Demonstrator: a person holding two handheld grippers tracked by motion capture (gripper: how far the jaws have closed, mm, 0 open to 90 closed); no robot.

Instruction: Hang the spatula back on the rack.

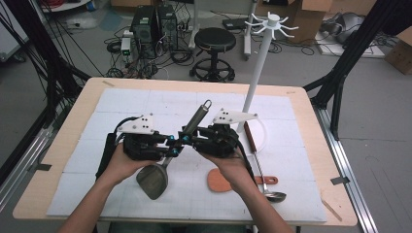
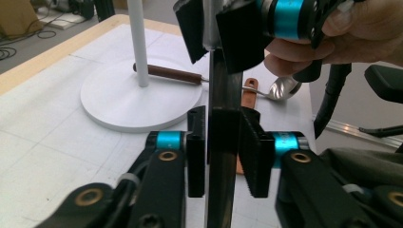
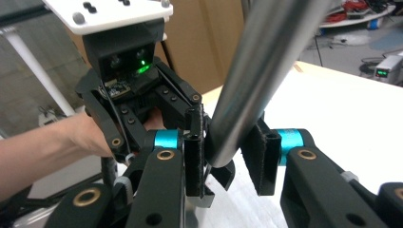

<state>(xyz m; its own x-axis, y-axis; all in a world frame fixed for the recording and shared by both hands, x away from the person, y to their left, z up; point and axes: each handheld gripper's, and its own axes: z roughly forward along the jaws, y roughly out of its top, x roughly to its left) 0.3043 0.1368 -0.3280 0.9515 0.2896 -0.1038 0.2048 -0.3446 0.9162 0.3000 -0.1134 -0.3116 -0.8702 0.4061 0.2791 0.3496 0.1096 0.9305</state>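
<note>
Both grippers' jaws clamp the spatula (image 1: 171, 155) off the tabletop (image 1: 58, 145); hanging it on the rack (image 1: 257, 73) looks still ahead.

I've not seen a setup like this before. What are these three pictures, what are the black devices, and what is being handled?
A person holds a hand-operated two-jaw tool in each hand: the left tool and the right tool. The high view looks down on the table from above the person. The other two views come from cameras riding on each tool, looking along its black jaws. Both tools grip one metal spatula, lifted off the table: the left on its flat neck, the right on its round handle. On the table stand a white utensil rack, with a ladle and an orange spatula lying near it.
</note>
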